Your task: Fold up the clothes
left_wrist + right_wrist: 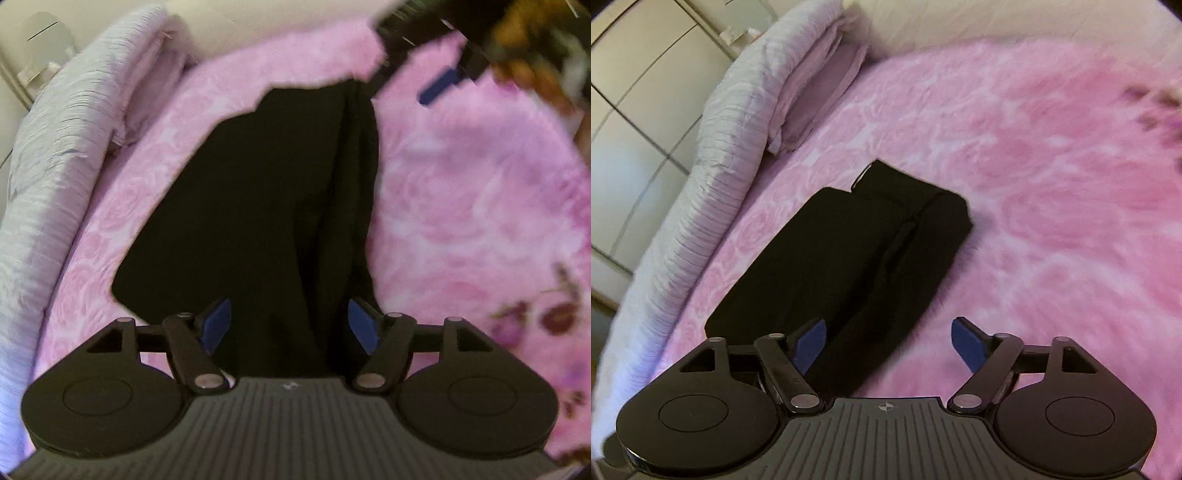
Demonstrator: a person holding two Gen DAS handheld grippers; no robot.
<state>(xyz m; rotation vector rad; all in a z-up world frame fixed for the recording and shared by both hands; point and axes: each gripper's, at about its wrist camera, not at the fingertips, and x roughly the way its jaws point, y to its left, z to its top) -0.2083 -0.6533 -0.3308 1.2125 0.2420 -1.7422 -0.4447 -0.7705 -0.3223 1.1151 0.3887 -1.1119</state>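
The black garment (846,258) lies folded lengthwise on the pink blanket (1034,184), stretching ahead of my jaws. My left gripper (290,325) gapes wide above its near end, holding nothing; my right gripper (888,345) is equally spread, empty, its left finger (810,345) over the cloth.

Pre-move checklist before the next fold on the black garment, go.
1. Left tool open, nothing held: ok.
2. Right tool open, nothing held: ok.
3. Black garment lies flat on the pink blanket, long and narrow: ok.
4. Left tool lined up over the garment's near end, cloth between its blue pads: ok.
5. Right tool lined up: not ok, only its left pad overlaps the garment; the other sits over the blanket.
6. Whether either tool touches the cloth: cannot tell.
7. Folded bedding at the bed's edge is apart from the garment: ok.
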